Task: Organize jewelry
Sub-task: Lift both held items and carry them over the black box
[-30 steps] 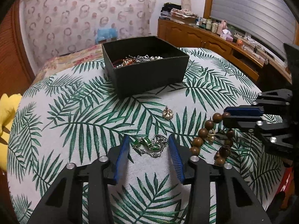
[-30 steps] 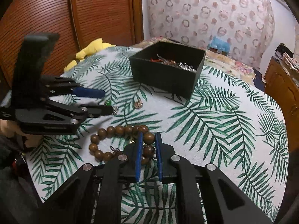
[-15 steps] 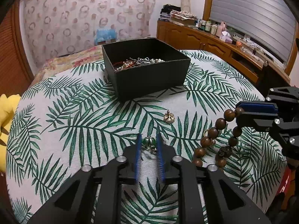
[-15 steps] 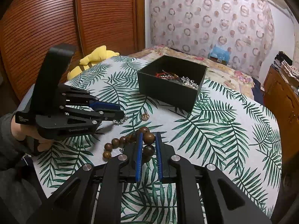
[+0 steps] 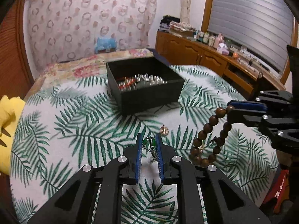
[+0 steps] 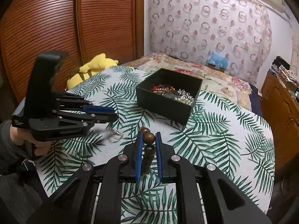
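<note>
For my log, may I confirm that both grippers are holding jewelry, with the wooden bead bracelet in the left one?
Not quite: the wooden bead bracelet is in the right gripper, as the right wrist view shows. The left gripper holds the green-stone bracelet.

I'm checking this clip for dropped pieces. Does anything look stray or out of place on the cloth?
One piece: a small gold charm lies alone on the leaf-print tablecloth, outside the black box. The left gripper holds the green bracelet and the right gripper the wooden bead bracelet. Nothing looks damaged.
</note>
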